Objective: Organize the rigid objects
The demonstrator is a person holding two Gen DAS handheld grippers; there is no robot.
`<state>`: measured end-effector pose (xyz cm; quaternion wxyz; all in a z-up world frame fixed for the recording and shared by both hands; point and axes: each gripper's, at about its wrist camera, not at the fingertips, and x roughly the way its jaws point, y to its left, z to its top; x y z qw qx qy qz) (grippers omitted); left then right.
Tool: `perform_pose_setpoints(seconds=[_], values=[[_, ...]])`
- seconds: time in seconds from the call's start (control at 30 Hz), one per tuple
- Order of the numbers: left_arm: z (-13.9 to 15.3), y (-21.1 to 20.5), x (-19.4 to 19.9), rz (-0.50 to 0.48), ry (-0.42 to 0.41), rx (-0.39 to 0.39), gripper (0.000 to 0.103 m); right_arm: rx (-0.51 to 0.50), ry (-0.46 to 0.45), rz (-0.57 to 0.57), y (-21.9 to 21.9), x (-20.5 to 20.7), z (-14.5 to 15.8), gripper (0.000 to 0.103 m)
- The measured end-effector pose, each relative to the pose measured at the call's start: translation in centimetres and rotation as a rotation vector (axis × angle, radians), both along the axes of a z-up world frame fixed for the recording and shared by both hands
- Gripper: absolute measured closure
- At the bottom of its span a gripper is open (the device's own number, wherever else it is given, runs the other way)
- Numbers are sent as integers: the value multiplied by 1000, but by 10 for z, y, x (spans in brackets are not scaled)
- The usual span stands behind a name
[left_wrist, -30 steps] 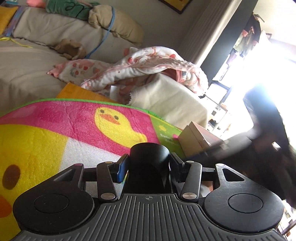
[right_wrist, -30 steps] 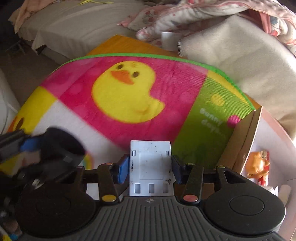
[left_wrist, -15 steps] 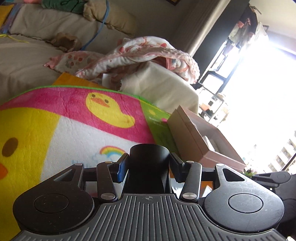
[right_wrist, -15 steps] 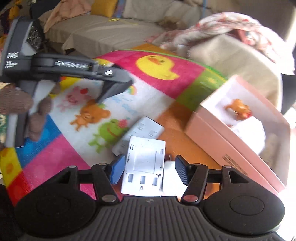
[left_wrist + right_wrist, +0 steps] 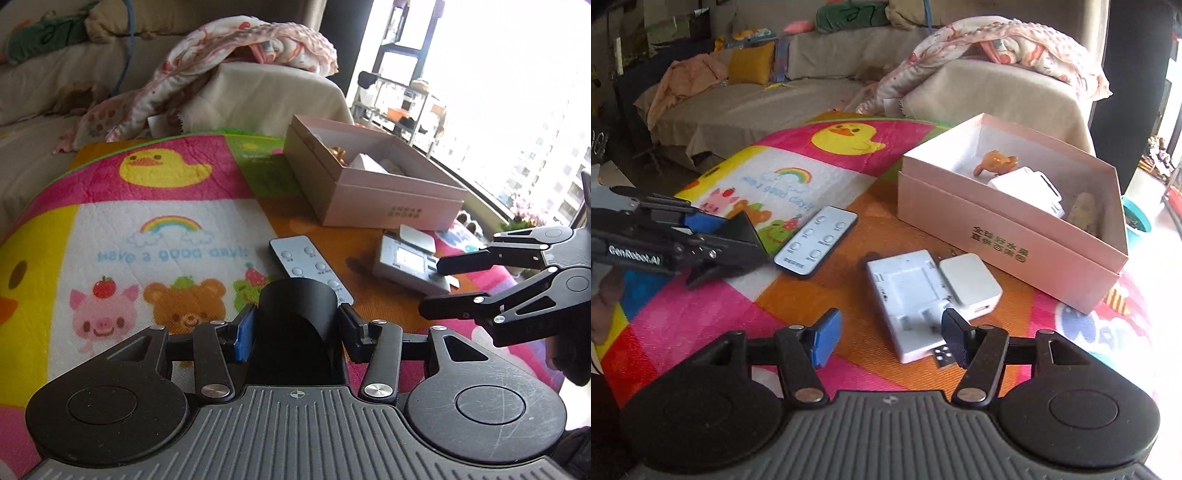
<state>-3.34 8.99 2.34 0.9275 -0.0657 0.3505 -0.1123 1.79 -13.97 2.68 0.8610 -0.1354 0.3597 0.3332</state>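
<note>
I see a bright play mat (image 5: 713, 306) with a yellow duck (image 5: 846, 138), a rainbow (image 5: 170, 224), a pink pig (image 5: 99, 314) and a brown bear (image 5: 184, 301) printed on it. Behind the mat is a beige sofa (image 5: 746, 107). A flowery blanket (image 5: 1008, 40) lies on it, and 1 yellow cushion (image 5: 751, 66) leans at its back. I see a big bright window (image 5: 517, 92).

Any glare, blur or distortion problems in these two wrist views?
Left wrist view: window badly blown out at right, the pink box and remote stay sharp. Right wrist view: even light, slight overexposure at the right edge, white charger a little soft. Both show fisheye bending toward the edges.
</note>
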Motion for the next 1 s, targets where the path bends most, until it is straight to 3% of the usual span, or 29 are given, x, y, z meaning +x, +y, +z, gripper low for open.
perform_pose_setpoints(seconds=[0.2,0.43,0.5,0.6,0.67,0.7,0.77,0.9,1.0], values=[[4,13,1,96,4,48,51,92,0,72,21,-14,4,41],[0,42,2,232,19,-20,49,77,12,34,73,2,-13,41],[-5,40,2,228,43,-14,47,84,36,7,85,15,-19,41],[-8,29,-3,201,6,68,46,70,2,-15,100,27,-23,41],[-10,24,-5,180,-8,102,47,37,-20,-18,105,29,-23,45],[-10,23,-6,176,-13,108,47,20,-32,-10,106,28,-23,55],[-10,24,-7,170,-14,106,47,13,-18,28,102,24,-20,64],[-7,22,-10,161,-3,88,46,14,9,52,78,10,-14,65],[-6,11,-18,72,-7,52,47,30,40,46,48,-2,-9,65]])
